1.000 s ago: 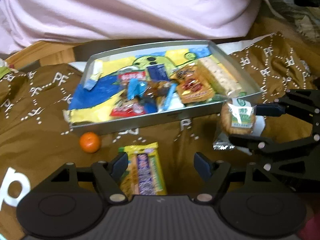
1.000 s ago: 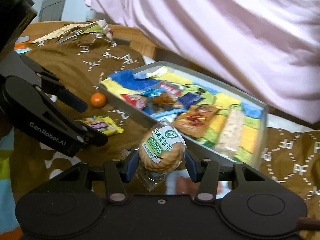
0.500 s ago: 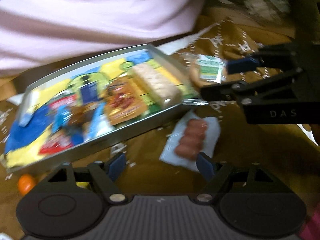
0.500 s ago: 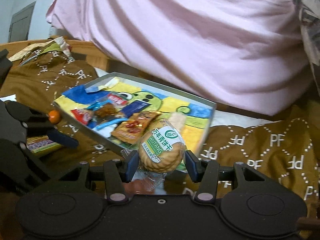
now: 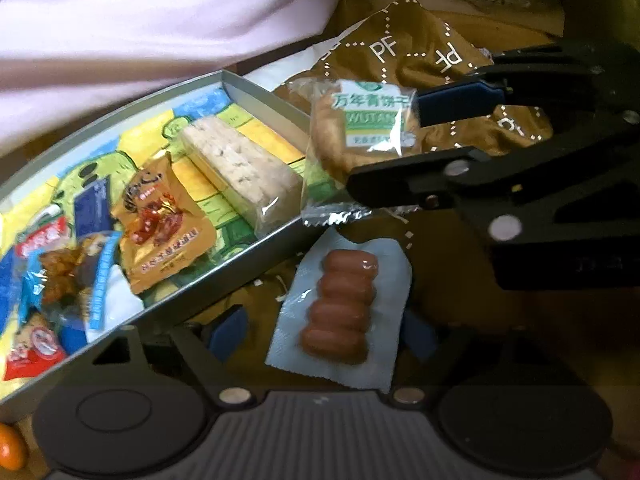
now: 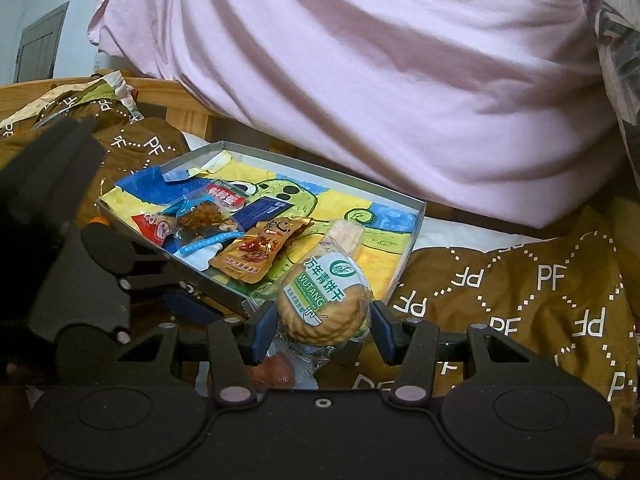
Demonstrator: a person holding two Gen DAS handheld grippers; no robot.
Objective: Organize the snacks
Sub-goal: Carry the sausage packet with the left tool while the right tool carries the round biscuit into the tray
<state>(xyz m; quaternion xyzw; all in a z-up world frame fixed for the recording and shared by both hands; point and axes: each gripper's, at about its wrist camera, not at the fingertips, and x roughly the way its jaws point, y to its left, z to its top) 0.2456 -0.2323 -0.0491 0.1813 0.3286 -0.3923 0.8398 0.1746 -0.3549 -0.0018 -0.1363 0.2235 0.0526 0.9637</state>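
A grey snack tray (image 5: 256,252) (image 6: 332,168) with a cartoon lining holds several wrapped snacks, among them an orange packet (image 5: 164,224) (image 6: 256,252) and a pale wafer bar (image 5: 240,168) (image 6: 346,234). My right gripper (image 6: 322,332) (image 5: 384,140) is shut on a wrapped round biscuit (image 6: 324,304) (image 5: 360,132) and holds it above the tray's near right corner. My left gripper (image 5: 324,332) is open, its fingers either side of a sausage pack (image 5: 340,308) lying on the brown cloth beside the tray. The sausages show partly under the biscuit (image 6: 272,372).
A brown patterned blanket (image 6: 520,300) covers the surface. A small orange fruit (image 5: 12,446) lies at the lower left. A person in a pink shirt (image 6: 360,60) sits right behind the tray. The left gripper's body (image 6: 80,240) fills the left of the right wrist view.
My left gripper has moved right, from the yellow bar to around the sausage pack. My right gripper has carried the biscuit up to the tray's right corner.
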